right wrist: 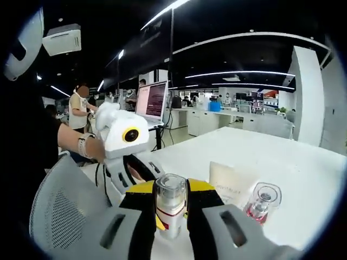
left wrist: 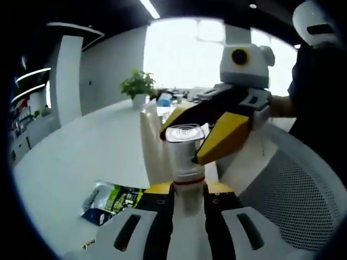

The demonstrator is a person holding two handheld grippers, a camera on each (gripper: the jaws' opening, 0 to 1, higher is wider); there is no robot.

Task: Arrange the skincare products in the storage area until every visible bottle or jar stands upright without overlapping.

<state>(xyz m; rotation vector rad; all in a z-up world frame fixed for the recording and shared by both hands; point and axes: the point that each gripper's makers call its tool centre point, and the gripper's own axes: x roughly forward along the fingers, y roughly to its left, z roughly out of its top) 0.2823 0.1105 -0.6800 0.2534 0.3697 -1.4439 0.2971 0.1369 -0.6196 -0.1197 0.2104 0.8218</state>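
Note:
A slim white bottle point(left wrist: 187, 162) with a clear cap and a red band is held up in the air between both grippers. My left gripper point(left wrist: 188, 187) is shut on its body, yellow pads on either side. My right gripper point(left wrist: 187, 138) comes in from the right, its yellow and black jaws closed around the clear cap. In the right gripper view the same bottle point(right wrist: 171, 208) stands between my right gripper point(right wrist: 171, 190), with the left gripper point(right wrist: 138, 170) reaching in from the left. A small glass jar point(right wrist: 262, 203) with pink contents stands on the white table point(right wrist: 287, 157).
A white folded card point(right wrist: 227, 184) stands beside the jar; the card point(left wrist: 152, 141) also shows behind the bottle. A green packet point(left wrist: 116, 197) lies on the table. A potted plant point(left wrist: 138, 86) stands far back. A grey mesh chair point(right wrist: 59, 208) is close by. People stand in the background.

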